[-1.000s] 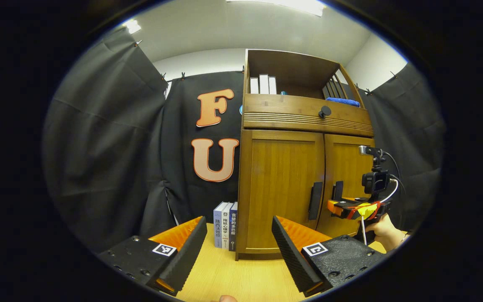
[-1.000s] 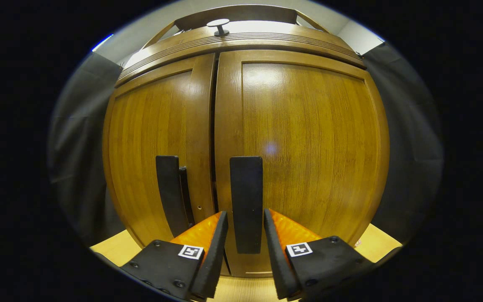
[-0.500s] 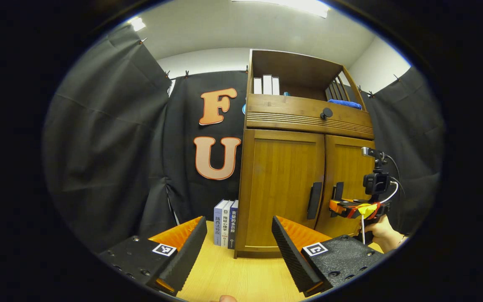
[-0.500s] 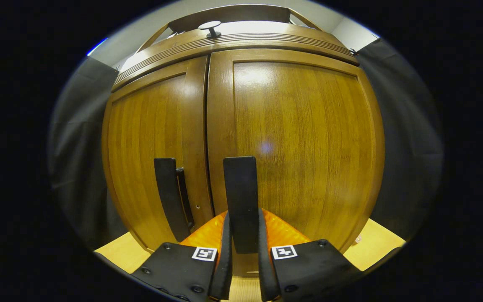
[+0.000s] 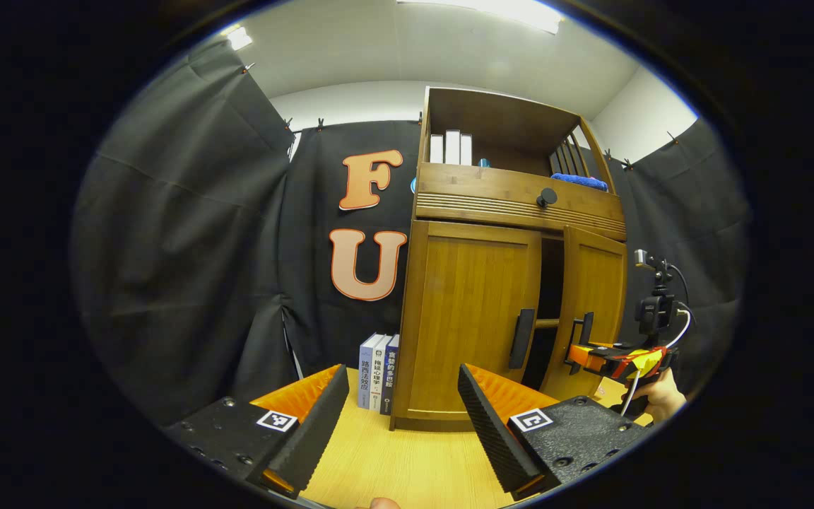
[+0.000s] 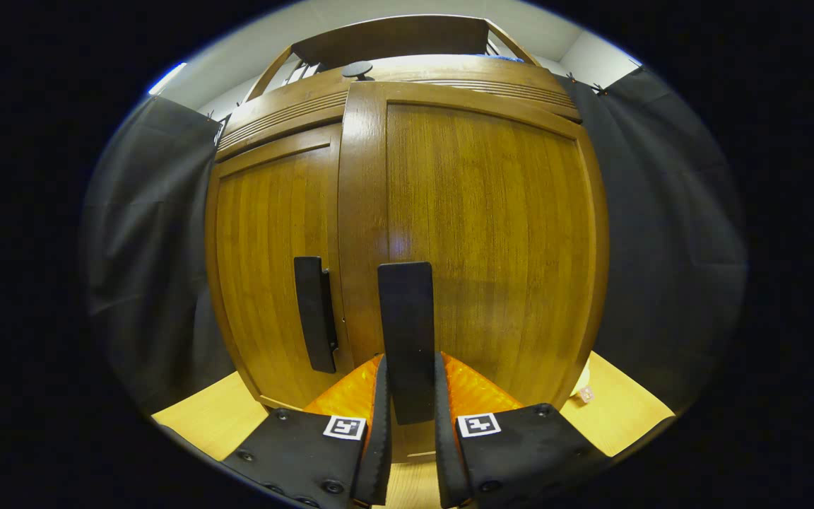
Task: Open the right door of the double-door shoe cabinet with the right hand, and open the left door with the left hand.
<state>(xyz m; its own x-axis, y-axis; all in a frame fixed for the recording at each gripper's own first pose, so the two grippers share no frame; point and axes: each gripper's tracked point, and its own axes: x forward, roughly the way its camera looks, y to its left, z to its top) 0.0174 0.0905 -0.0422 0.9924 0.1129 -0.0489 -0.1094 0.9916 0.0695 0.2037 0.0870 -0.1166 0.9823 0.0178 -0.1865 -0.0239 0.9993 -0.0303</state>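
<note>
The wooden shoe cabinet (image 5: 478, 311) stands on the table. Its right door (image 6: 478, 240) hangs partly swung out, with a dark gap beside the left door (image 5: 474, 318), which stays closed. In the right gripper view my right gripper (image 6: 408, 396) is shut on the right door's black handle (image 6: 405, 332). The left door's black handle (image 6: 316, 314) sits just left of it. In the left gripper view my left gripper (image 5: 403, 417) is open and holds nothing, well short of the cabinet. That view also catches the right gripper (image 5: 587, 353) at the right door's handle, with a hand (image 5: 658, 399) behind it.
Three books (image 5: 377, 371) stand upright against the cabinet's left side. A drawer with a round black knob (image 5: 547, 198) sits above the doors, under an open shelf with white boxes (image 5: 451, 147) and a blue cloth (image 5: 580, 182). The light wooden tabletop (image 5: 407, 463) stretches before the cabinet.
My right gripper closed on the right door's handle and pulled; the door swung out from closed to partly open. The left gripper stayed open and shifted only slightly.
</note>
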